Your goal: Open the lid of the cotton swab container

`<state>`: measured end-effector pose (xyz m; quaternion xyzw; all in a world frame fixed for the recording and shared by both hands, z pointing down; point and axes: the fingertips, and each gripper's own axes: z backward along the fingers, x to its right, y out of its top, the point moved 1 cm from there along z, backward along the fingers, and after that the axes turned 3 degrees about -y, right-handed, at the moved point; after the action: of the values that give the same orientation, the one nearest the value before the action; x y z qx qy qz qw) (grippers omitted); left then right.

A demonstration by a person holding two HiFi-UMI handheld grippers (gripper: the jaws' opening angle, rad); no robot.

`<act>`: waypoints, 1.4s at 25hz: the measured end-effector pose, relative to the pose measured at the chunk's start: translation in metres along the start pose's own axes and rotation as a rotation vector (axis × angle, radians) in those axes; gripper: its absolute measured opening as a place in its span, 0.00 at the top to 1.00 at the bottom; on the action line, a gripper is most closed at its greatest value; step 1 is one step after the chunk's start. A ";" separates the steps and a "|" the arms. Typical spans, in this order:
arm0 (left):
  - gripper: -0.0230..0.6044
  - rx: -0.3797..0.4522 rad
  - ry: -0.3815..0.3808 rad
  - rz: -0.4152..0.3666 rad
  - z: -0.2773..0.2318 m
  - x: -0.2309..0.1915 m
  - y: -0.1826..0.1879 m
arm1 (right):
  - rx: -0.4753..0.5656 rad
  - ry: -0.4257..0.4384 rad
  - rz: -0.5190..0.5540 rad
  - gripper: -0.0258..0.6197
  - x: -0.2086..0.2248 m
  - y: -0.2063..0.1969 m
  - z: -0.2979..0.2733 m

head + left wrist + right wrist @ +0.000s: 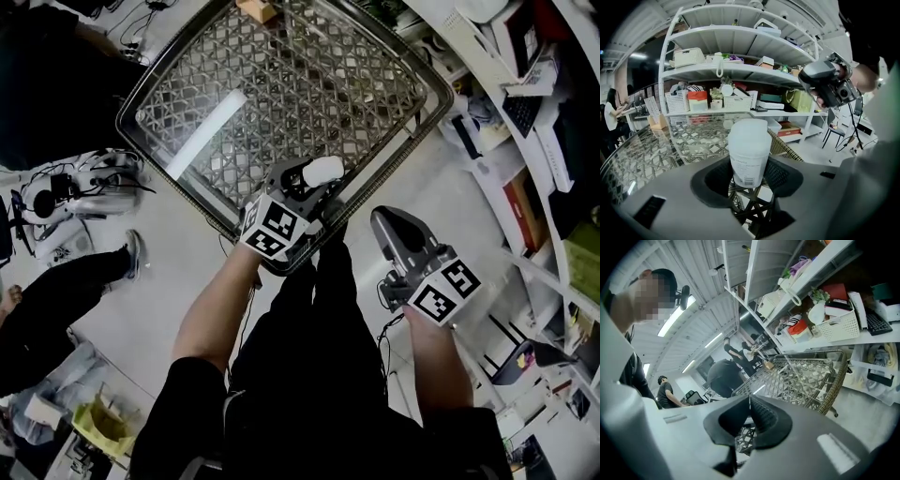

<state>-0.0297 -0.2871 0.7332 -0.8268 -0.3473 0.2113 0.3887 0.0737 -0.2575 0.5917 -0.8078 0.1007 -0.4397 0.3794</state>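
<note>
Left gripper, black ribbed pads pressed on cotton swab container over near edge of table.
Smooth white plastic cylinder, rounded lid on, printed label with barcode low on body; long axis in line with jaws, lid end pointing away from person toward wicker lattice under glass top. Right gripper, grey shell with same ribbed pads, jaws together on nothing, over floor just off table's edge, apart from container.

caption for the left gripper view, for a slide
Left gripper clamps the base of a white cotton swab container, lid on, above a woven glass-topped table.
</note>
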 end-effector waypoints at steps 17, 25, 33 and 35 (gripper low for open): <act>0.65 0.084 0.016 -0.047 0.086 0.013 0.087 | 0.022 0.088 0.107 0.93 -0.065 0.051 0.001; 0.65 0.143 0.005 -0.026 0.144 0.032 0.128 | 0.016 0.158 0.201 0.86 -0.120 0.074 0.011; 0.65 0.136 -0.002 -0.037 0.203 0.043 0.153 | 0.035 0.182 0.269 0.79 -0.163 0.080 0.025; 0.65 0.126 -0.005 -0.039 0.215 0.045 0.158 | 0.039 0.188 0.281 0.78 -0.171 0.082 0.027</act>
<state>-0.0679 -0.2196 0.4744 -0.7931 -0.3505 0.2274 0.4431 0.0078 -0.2147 0.4169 -0.7335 0.2390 -0.4580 0.4417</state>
